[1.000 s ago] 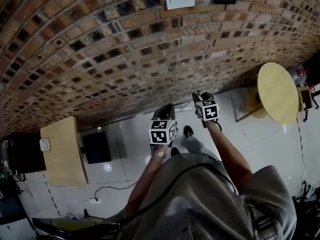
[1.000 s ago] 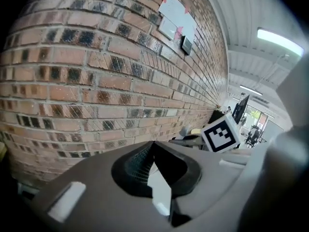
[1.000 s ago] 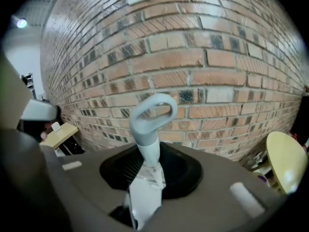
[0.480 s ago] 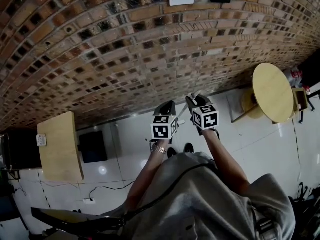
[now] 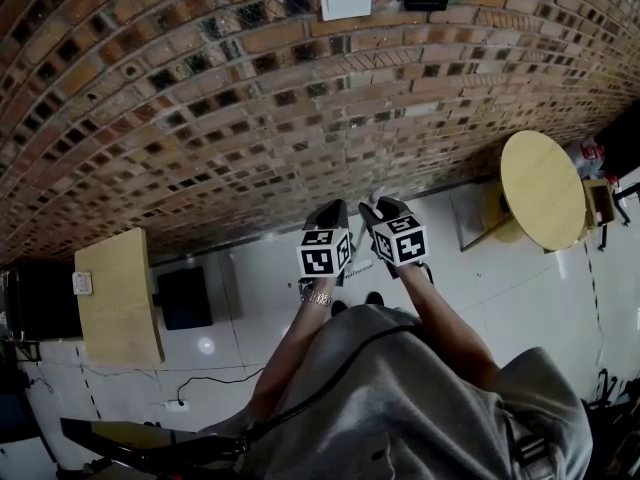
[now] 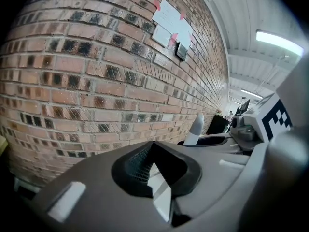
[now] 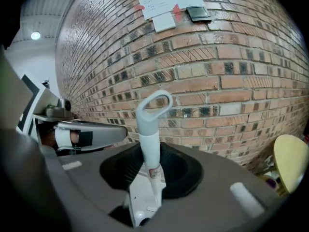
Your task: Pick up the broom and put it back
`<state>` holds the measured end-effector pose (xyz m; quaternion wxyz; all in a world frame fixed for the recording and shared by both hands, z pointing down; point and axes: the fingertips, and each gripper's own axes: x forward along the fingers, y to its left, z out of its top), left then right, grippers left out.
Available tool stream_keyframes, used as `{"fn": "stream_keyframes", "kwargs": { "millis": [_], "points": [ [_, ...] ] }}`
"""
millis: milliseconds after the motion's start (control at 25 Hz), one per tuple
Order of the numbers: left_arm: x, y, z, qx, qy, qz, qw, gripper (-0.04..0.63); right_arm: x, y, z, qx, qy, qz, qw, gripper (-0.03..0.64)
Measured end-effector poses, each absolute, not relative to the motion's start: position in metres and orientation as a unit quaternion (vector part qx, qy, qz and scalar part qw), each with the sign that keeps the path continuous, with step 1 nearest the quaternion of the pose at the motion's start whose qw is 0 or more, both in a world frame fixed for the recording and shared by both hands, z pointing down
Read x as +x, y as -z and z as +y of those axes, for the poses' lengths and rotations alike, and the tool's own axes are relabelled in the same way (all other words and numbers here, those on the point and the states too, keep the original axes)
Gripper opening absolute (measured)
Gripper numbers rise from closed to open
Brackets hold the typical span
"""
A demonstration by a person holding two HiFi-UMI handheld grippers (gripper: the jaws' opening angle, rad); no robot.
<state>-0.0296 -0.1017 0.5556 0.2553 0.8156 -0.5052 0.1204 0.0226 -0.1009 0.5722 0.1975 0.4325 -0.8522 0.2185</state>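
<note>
grey-white broom handle [image 7: 149, 139] clamped in the right gripper [image 5: 378, 213], close to the brick wall [image 5: 250, 118]
right fingers [image 7: 118, 170] part-closed on the handle below its loop; left gripper [image 5: 333, 216] fingers [image 6: 137, 166] together, empty, just beside. carry step, i judge: next, lean the broom against the wall; open floor [image 5: 270, 268] left, round table [image 5: 542, 188] right.

The broom [image 7: 147, 124] drops between the right gripper's [image 7: 150, 151] jaws and vanishes under its grey body, so its brush end shows nowhere; the print on the wall papers [image 7: 161, 4] is too small to read; the round table [image 7: 291, 161] is cut off by the right gripper view's dark rim.
</note>
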Motion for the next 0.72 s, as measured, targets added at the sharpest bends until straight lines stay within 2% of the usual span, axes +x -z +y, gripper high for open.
{"fn": "stream_keyframes", "kwargs": {
  "millis": [320, 720],
  "points": [
    [-0.027, -0.555, -0.096, 0.820, -0.127, -0.498, 0.253, 0.000, 0.036, -0.594, -0.111, 0.444, -0.214, -0.840, 0.226, 0.097],
    [-0.035, -0.573, -0.088, 0.820, -0.139, -0.488, 0.263, 0.000, 0.043, -0.636, -0.176, 0.453, -0.217, -0.820, 0.273, 0.095]
  ]
}}
